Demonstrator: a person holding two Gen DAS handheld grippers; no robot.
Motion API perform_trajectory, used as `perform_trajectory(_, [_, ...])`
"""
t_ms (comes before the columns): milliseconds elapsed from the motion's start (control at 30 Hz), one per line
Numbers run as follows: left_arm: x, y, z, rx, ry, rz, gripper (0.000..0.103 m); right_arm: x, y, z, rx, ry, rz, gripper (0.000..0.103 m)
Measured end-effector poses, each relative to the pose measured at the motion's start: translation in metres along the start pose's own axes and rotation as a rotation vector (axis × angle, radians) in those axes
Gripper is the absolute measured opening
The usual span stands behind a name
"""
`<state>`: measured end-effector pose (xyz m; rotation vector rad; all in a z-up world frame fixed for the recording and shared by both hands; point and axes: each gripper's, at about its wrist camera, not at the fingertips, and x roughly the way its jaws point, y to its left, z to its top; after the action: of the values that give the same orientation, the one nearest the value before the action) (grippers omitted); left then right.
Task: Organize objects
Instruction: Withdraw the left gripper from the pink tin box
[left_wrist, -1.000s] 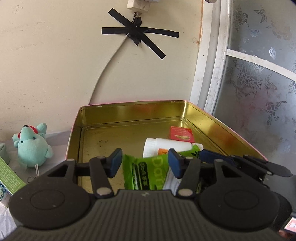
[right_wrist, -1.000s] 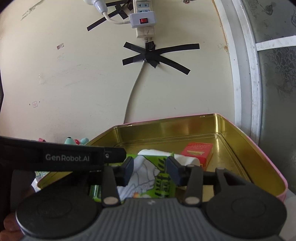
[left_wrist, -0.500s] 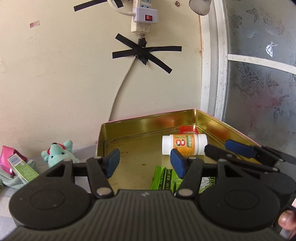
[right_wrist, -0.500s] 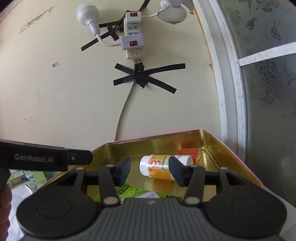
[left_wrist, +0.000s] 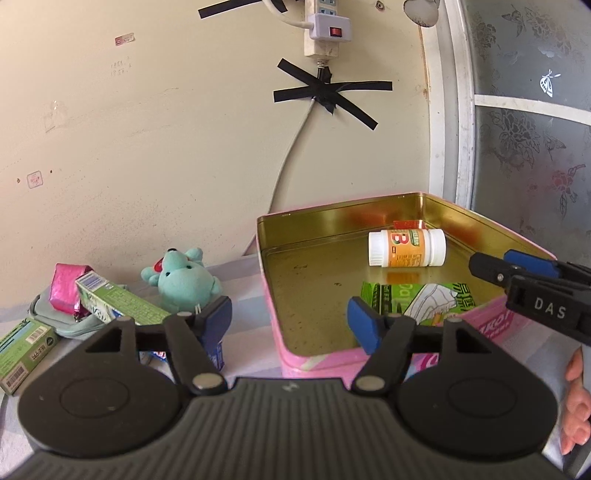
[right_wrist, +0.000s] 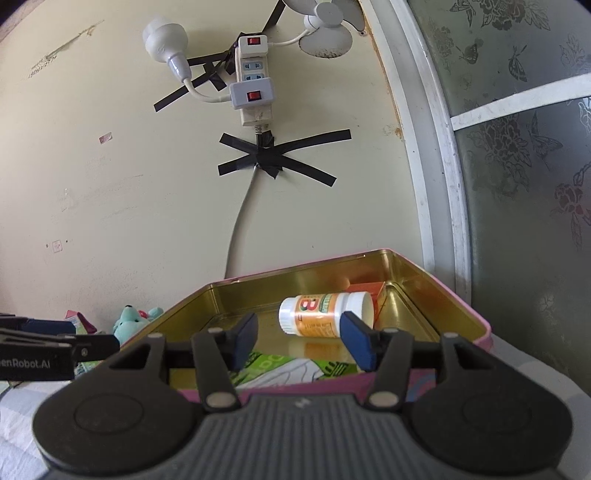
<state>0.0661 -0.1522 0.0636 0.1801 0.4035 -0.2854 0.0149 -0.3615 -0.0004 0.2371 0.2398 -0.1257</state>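
A pink tin with a gold inside (left_wrist: 317, 360) (right_wrist: 476, 325) stands against the wall. In it lie a white and orange pill bottle (left_wrist: 406, 247) (right_wrist: 325, 314), a green packet (left_wrist: 413, 299) (right_wrist: 295, 369) and a small red box (left_wrist: 406, 224) (right_wrist: 373, 291). My left gripper (left_wrist: 290, 321) is open and empty, above the tin's near left corner. My right gripper (right_wrist: 301, 343) is open and empty, above the tin's near edge; it also shows in the left wrist view (left_wrist: 517, 269).
Left of the tin lie a teal plush toy (left_wrist: 183, 278) (right_wrist: 129, 319), green boxes (left_wrist: 118, 302), a pink pouch (left_wrist: 66, 286) and a blue box (left_wrist: 216, 354). A taped power strip and cable (right_wrist: 255, 96) hang on the wall. A frosted window (left_wrist: 532, 129) is to the right.
Both grippers have pulled back and up out of the tin. The left one has shifted left. The green packet and pill bottle now lie free in the tin.
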Motion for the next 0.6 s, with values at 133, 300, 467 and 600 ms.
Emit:
perform_trajectory(133, [-0.008, 0.012, -0.010, -0.018, 0.008, -0.002, 0.071, -0.024, 0.010, -0.008, -0.012, 0.000, -0.005, 0.053])
perform_trajectory(300, [-0.016, 0.028, -0.021, -0.046, 0.017, 0.004, 0.071, -0.042, 0.023, -0.017, -0.022, 0.044, 0.001, 0.053])
perform_trajectory(467, [-0.020, 0.047, -0.033, -0.065, 0.033, 0.019, 0.071, -0.038, 0.042, -0.027, -0.082, 0.155, 0.027, 0.053])
perform_trajectory(600, [-0.021, 0.065, -0.043, -0.074, 0.056, 0.037, 0.071, -0.020, 0.060, -0.036, -0.117, 0.298, 0.074, 0.053])
